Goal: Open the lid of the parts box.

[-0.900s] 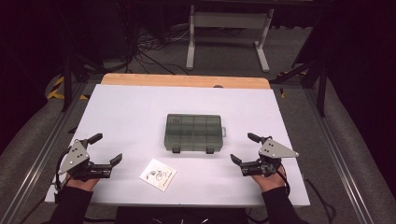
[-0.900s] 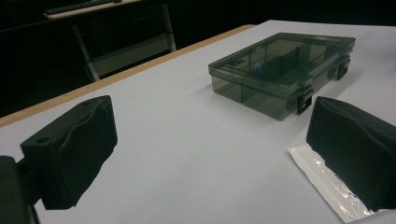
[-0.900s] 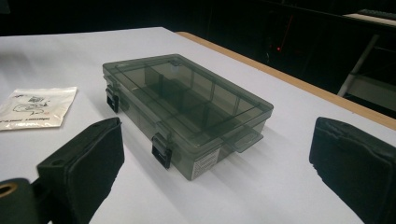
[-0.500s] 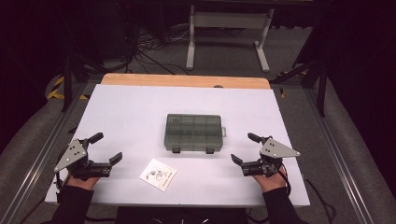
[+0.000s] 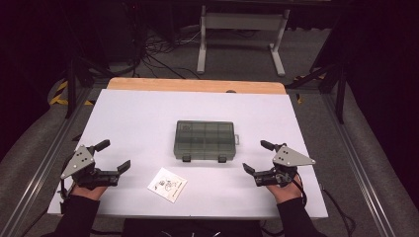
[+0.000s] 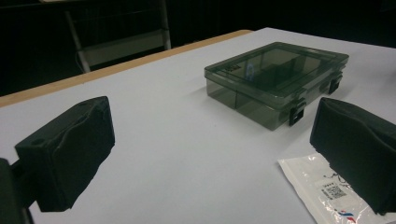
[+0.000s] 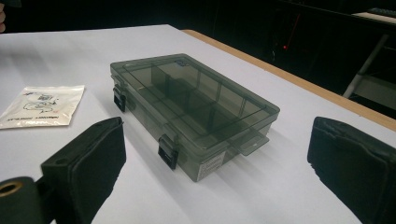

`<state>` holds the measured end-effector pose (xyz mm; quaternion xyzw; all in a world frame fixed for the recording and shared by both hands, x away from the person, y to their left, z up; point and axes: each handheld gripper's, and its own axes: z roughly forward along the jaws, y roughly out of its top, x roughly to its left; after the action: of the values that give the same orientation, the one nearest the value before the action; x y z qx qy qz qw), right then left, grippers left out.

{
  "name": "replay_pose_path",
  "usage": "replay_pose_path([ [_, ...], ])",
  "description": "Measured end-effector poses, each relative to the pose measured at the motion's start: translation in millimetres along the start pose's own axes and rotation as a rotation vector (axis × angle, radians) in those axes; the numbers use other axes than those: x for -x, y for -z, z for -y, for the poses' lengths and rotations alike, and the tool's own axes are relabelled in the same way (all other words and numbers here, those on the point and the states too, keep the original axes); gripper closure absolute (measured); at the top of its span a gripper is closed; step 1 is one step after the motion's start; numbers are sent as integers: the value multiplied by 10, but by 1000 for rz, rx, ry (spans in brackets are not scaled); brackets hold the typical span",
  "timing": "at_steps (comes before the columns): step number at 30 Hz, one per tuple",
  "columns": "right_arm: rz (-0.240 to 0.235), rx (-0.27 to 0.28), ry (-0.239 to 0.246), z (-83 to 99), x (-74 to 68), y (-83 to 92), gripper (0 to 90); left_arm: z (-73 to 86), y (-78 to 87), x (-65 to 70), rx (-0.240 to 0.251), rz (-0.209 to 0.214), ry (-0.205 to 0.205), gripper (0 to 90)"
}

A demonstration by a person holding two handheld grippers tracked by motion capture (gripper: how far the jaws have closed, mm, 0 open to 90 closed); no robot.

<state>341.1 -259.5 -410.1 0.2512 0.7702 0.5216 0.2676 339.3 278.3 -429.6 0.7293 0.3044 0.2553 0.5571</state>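
A closed smoky-grey compartment box (image 5: 204,140) with two black latches lies flat at the middle of the white table (image 5: 148,118). A small white printed packet (image 5: 167,184) lies in front of it, toward the left. My left gripper (image 5: 112,155) rests near the front left, open, with nothing between its jaws. My right gripper (image 5: 257,157) rests near the front right, also open with nothing in it. The left gripper view has the box (image 6: 275,77) ahead to the right and the packet (image 6: 327,191) by the right jaw. In the right gripper view the box (image 7: 191,102) lies just ahead and the packet (image 7: 42,106) to the left.
A wooden strip (image 5: 197,85) runs along the table's far edge. Beyond it stands a white metal frame (image 5: 242,34) on a dark floor with cables. Metal rails (image 5: 356,168) flank the table. Bare white surface surrounds the box on every side.
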Motion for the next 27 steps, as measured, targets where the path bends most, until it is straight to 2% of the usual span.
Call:
replay_pose_path([
  [6, -6, 2, -4, -64, 14, -42, 46, -74, -81, 18, -5, 10, -20, 14],
  [9, -22, 7, -33, -117, 38, -109, 46, -87, -142, 13, -14, 22, -10, 16],
  [12, -22, -11, -13, -167, 27, -171, 47, -116, -188, 12, -13, 25, -14, 17],
  [17, -28, -9, -12, -200, 36, -214, 47, -165, -241, 3, -13, 33, -14, 18],
  [19, -41, -7, -27, -210, 49, -231, 47, -188, -284, 10, -11, 42, -5, 18],
  [25, -54, -20, -44, -251, 67, -296, 27, -247, -384, 33, -12, 61, -20, 18],
  [27, -52, -20, -35, -276, 69, -314, 24, -250, -430, 38, -18, 55, -40, 18],
])
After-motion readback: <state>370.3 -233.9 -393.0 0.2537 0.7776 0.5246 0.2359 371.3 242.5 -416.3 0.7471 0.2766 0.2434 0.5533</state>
